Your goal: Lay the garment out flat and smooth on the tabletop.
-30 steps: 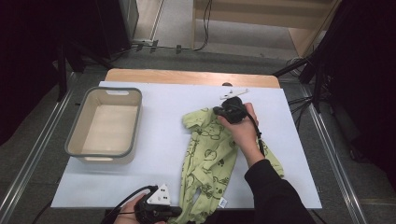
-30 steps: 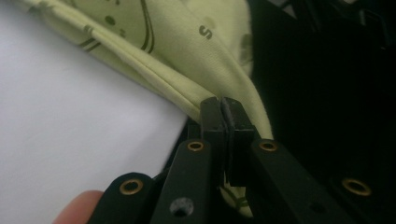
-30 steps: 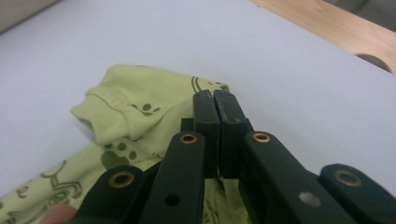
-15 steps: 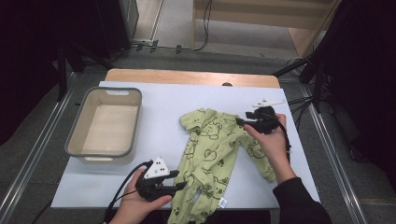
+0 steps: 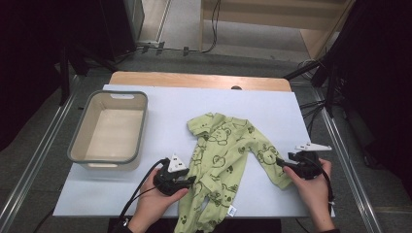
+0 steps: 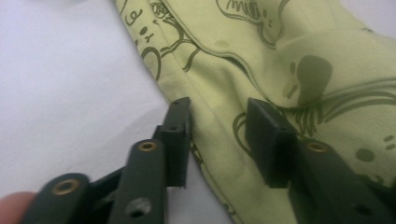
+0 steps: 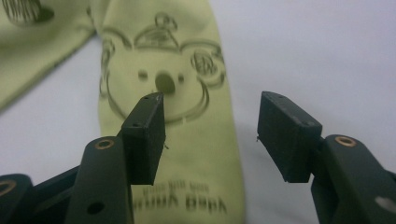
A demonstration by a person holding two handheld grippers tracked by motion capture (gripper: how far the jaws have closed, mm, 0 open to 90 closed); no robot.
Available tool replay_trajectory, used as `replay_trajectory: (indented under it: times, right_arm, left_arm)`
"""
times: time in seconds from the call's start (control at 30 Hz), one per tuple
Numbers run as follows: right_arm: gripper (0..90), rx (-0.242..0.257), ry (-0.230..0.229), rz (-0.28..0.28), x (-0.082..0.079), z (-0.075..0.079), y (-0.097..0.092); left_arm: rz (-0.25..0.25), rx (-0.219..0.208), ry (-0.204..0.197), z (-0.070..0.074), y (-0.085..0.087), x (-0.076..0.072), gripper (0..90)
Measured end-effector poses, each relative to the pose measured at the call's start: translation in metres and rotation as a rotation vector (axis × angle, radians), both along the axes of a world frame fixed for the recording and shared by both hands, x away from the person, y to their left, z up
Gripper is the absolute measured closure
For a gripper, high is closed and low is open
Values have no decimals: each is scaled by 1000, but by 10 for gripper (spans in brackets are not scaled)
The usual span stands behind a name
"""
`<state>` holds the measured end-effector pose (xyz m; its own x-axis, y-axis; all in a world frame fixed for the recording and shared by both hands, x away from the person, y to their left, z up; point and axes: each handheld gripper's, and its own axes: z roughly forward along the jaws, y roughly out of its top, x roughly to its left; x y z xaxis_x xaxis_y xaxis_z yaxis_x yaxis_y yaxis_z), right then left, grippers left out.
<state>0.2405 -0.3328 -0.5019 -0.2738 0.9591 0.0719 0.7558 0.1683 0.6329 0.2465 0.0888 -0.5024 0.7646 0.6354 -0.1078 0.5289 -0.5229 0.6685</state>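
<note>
1. Green cloth with dark bear prints, a romper [image 5: 221,160], lies spread flat on the white desk [image 5: 194,104], its collar toward the far edge and its legs reaching the near edge.
2. Left gripper [image 5: 190,181] sits at the romper's left edge, low on the body. In the left gripper view [image 6: 217,135] its jaws stand apart after just closing in a little; a fold of the cloth edge lies between them, and the pads do not press on it.
3. Right gripper [image 5: 283,164] is at the end of the sleeve [image 5: 269,162] that stretches out to the right. In the right gripper view [image 7: 210,128] its jaws have just been opening and stand wide; the sleeve with a bear face lies below and between them, free of the pads.
4. Both hands come in from the near edge, the left hand [image 5: 158,204] beside the romper's legs, the right hand [image 5: 313,187] well out to the right.
5. Grey-rimmed tub [image 5: 80,145] stands on the desk's left side, well apart from the romper, with bare desk between them.
6. A small white tag [image 5: 232,210] shows on a leg near the front edge.
7. Black cable [image 5: 141,187] trails from the left gripper toward the person, across bare desk.
8. Nothing lies between either gripper and the cloth.
</note>
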Motion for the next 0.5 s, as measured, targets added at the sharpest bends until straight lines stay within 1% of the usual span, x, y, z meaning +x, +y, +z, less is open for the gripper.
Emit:
replay_trajectory:
  times: [0.07,0.13,0.2,0.23,0.27,0.3,0.37,0.4,0.43,0.47,0.5]
  right_arm:
    - [419,0,1,-2,-11,-2,-4]
    - [449,12,11,8,-19,-6,-5]
    - [505,4,19,28,-23,-12,-4]
    - [543,-9,2,26,-25,-13,-3]
    - [604,-14,-11,23,-26,-14,-4]
    - [699,-9,-13,25,-26,-14,-5]
    - [798,-5,-12,33,-24,-13,-7]
    - [833,-12,-16,42,-23,-13,-8]
    - [841,-19,-17,43,-22,-12,-9]
    - [847,-24,-21,37,-20,-11,-12]
    - [849,-26,-25,19,-19,-10,-16]
  left_arm:
    - [0,17,-9,0,0,-1,731]
    - [-7,19,-5,0,1,-1,793]
    - [-21,18,-2,0,1,-2,853]
    - [-25,14,0,0,1,-2,868]
    - [-32,10,9,0,1,-2,872]
    - [-45,5,21,1,1,-3,876]
    - [-69,-3,34,1,-1,-6,879]
    - [-82,-5,43,1,-2,-8,880]
    - [-94,-6,48,1,-2,-10,880]
    - [-107,-10,52,1,-3,-12,881]
    - [-125,-10,59,1,-4,-14,881]
